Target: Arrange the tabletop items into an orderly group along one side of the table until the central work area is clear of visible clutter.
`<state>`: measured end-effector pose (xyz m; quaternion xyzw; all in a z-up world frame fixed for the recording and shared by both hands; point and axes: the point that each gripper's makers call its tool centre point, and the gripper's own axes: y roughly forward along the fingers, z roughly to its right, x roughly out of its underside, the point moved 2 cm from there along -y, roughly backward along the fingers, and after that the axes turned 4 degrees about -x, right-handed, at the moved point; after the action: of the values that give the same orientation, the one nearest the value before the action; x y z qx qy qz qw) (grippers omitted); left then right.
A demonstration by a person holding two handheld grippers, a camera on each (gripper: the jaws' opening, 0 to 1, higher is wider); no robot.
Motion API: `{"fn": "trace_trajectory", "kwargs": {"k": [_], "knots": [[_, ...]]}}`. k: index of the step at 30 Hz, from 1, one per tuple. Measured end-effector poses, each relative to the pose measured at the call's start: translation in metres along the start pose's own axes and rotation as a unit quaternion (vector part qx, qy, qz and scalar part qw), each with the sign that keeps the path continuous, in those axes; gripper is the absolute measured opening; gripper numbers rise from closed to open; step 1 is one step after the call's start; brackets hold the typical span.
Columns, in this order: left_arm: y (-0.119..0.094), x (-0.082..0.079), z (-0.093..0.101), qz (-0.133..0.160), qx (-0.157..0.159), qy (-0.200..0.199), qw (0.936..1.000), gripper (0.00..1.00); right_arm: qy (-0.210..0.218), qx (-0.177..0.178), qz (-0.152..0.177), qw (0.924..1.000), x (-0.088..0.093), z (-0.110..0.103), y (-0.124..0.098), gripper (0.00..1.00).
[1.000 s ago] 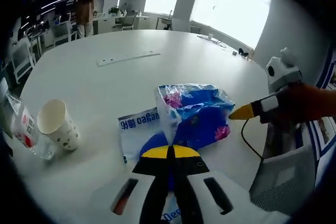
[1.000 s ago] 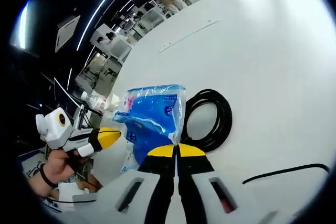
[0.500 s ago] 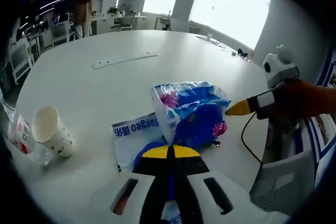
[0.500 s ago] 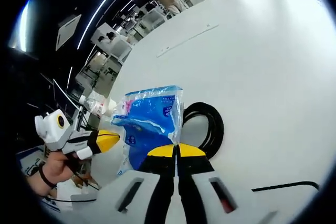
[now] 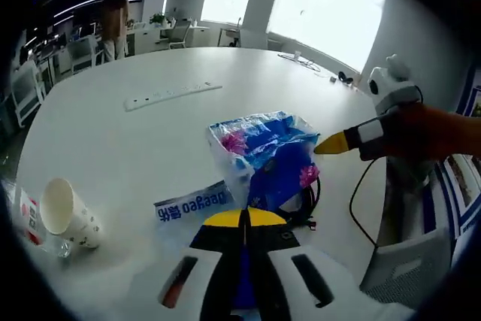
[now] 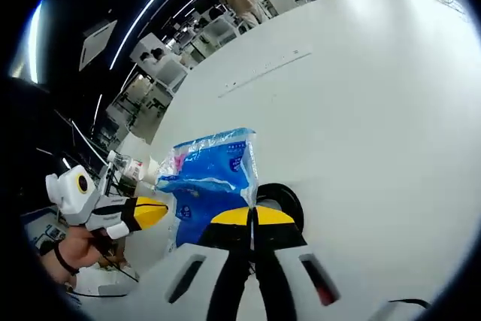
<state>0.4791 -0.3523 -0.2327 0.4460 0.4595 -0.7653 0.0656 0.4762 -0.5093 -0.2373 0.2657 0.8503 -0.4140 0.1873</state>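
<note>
Both grippers clamp a crinkled blue plastic bag (image 5: 263, 155) on the round white desk (image 5: 135, 133), left gripper (image 5: 244, 219) and right gripper (image 6: 252, 219) fingers closed on its near edge, directly ahead.

White claws (image 5: 244, 219), yellow-tipped black jaws

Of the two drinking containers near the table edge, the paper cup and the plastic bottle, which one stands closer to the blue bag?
The paper cup, white with an open mouth. The plastic bottle with the red label lies beyond it, farther from the blue bag.
</note>
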Motion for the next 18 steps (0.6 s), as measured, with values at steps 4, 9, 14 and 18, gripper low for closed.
{"fn": "trace_trajectory", "kwargs": {"k": [4, 9, 14, 18], "knots": [[0.008, -0.011, -0.002, 0.005, -0.001, 0.001, 1.0000, 0.00, -0.012, 0.005, 0.004, 0.9999, -0.015, 0.004, 0.004, 0.00], [0.018, -0.021, -0.004, 0.005, -0.003, 0.015, 0.9999, 0.00, -0.028, 0.013, 0.002, 0.9995, -0.030, 0.009, 0.009, 0.00], [0.029, -0.032, -0.012, 0.005, -0.008, 0.011, 0.9999, 0.00, -0.030, 0.016, 0.003, 0.9994, -0.042, 0.014, 0.015, 0.00], [0.036, -0.035, -0.013, 0.001, -0.008, 0.014, 0.9999, 0.00, -0.025, 0.020, 0.006, 0.9995, -0.053, 0.020, 0.020, 0.00]]}}
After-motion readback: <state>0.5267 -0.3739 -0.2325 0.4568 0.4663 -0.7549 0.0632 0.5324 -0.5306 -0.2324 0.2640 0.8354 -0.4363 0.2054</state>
